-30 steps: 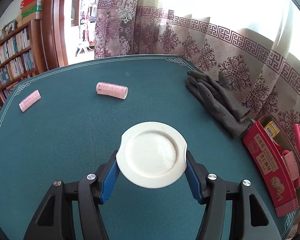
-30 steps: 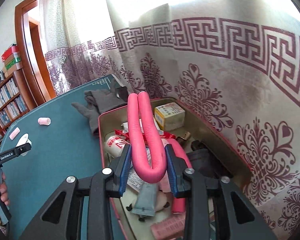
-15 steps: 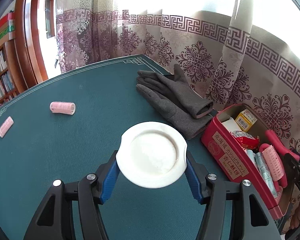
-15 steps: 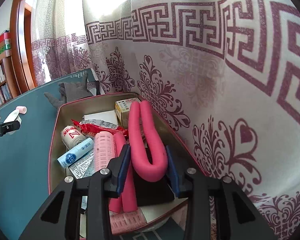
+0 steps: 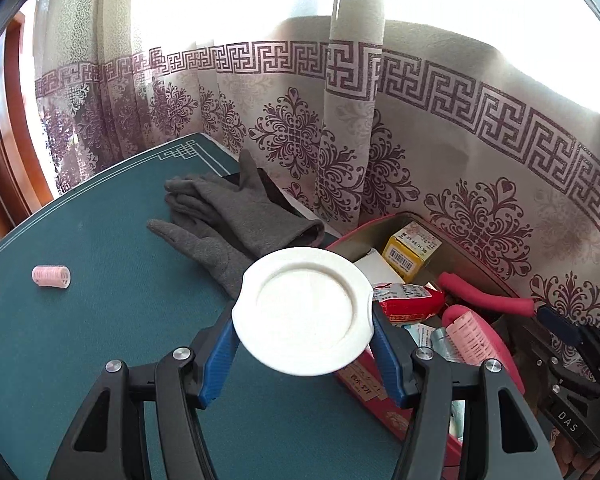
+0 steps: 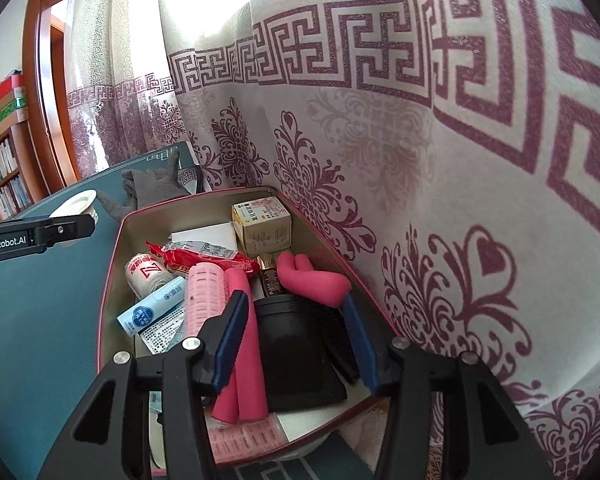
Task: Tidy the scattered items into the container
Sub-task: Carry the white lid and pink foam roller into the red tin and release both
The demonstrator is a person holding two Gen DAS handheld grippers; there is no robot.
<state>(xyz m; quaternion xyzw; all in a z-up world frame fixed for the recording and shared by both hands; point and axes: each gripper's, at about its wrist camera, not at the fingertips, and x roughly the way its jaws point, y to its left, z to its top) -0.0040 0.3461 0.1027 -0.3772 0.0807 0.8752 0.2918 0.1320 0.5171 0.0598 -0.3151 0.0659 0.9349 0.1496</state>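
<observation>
Green table [image 5: 100,340]: left tongs [image 5: 302,330] (angled down) grip white lid [image 5: 302,316].

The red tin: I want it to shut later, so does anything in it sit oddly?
Yes. The folded pink foam curler leans on the red tin's right wall instead of lying flat, one end up by the rim. It lies clear of the right gripper, whose jaws are opening.

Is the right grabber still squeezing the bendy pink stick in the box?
Apart. The right wrist view shows the right gripper opening, both pads clear of the bent pink foam stick, which lies in the tin box beyond the fingertips.
</observation>
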